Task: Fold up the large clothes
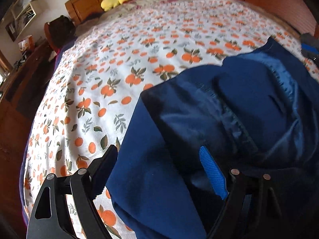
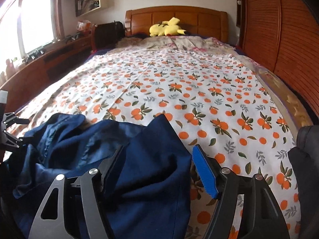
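Observation:
A large navy blue garment [image 1: 229, 107] lies crumpled on the near end of the bed, its shiny lining showing. In the left wrist view my left gripper [image 1: 159, 159] is open, its jaws wide apart with a fold of the garment between them. In the right wrist view the garment [image 2: 139, 169] fills the lower left. My right gripper [image 2: 157, 159] is open too, with a corner of the cloth between its jaws. The left gripper's body [image 2: 8, 129] shows at the left edge of that view.
The bed wears a white sheet with orange fruit print [image 2: 199, 91]. A yellow plush toy [image 2: 167, 28] lies by the wooden headboard [image 2: 175, 18]. A wooden wardrobe [image 2: 279, 39] stands on the right, a windowsill desk with clutter [image 2: 49, 53] on the left. A dark object [image 2: 307, 159] sits at the right edge.

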`<state>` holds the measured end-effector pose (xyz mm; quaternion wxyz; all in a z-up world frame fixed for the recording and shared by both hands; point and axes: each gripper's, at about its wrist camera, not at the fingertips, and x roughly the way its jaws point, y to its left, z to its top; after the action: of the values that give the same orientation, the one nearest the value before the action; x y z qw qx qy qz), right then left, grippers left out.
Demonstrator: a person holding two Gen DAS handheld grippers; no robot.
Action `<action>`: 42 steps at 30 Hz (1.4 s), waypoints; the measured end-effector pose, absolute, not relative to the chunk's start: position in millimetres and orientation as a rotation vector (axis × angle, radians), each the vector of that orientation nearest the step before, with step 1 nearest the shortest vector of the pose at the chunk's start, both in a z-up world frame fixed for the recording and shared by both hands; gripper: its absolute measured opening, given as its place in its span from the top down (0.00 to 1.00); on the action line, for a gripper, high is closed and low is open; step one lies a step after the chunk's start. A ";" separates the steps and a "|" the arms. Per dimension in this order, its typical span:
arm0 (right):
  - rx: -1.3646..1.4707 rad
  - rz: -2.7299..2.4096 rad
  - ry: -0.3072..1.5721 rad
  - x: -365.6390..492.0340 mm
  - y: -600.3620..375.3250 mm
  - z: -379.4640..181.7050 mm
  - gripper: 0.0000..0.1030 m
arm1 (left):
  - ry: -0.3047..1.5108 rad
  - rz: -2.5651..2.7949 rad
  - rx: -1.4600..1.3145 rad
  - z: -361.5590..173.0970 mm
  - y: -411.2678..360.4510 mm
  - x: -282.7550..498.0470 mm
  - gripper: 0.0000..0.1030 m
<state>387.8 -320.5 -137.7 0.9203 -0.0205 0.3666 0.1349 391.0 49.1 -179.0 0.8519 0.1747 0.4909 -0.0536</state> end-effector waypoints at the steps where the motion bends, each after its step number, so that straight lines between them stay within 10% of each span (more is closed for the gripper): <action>1: -0.045 0.277 0.756 389.8 -320.4 -138.6 0.35 | 1.049 -0.108 0.372 -182.2 49.5 393.8 0.28; 9: -0.032 0.288 0.794 400.2 -322.6 -150.8 0.35 | 1.113 -0.076 0.382 -193.8 62.6 408.9 0.90; 23: 0.017 0.331 0.881 435.0 -329.6 -172.7 0.58 | 0.952 0.040 0.165 -136.7 125.2 442.0 0.92; 27: 0.046 0.345 0.908 445.8 -338.3 -184.5 1.00 | 0.960 0.049 0.131 -138.7 136.3 452.0 0.92; 38: 0.147 0.245 0.667 429.6 -382.6 -138.3 1.00 | 0.971 0.033 0.076 -159.8 156.8 462.4 0.92; 41: 0.103 0.265 0.701 434.4 -370.3 -143.4 1.00 | 0.958 0.017 0.081 -157.9 153.9 457.5 0.83; 42: 0.097 0.282 0.710 435.9 -365.2 -145.1 1.00 | 0.949 0.019 0.086 -155.8 152.8 454.3 0.65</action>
<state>435.9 -365.2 -145.1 0.9268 0.0471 0.3461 0.1377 454.3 152.8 -155.8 0.8885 0.0412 0.4569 0.0092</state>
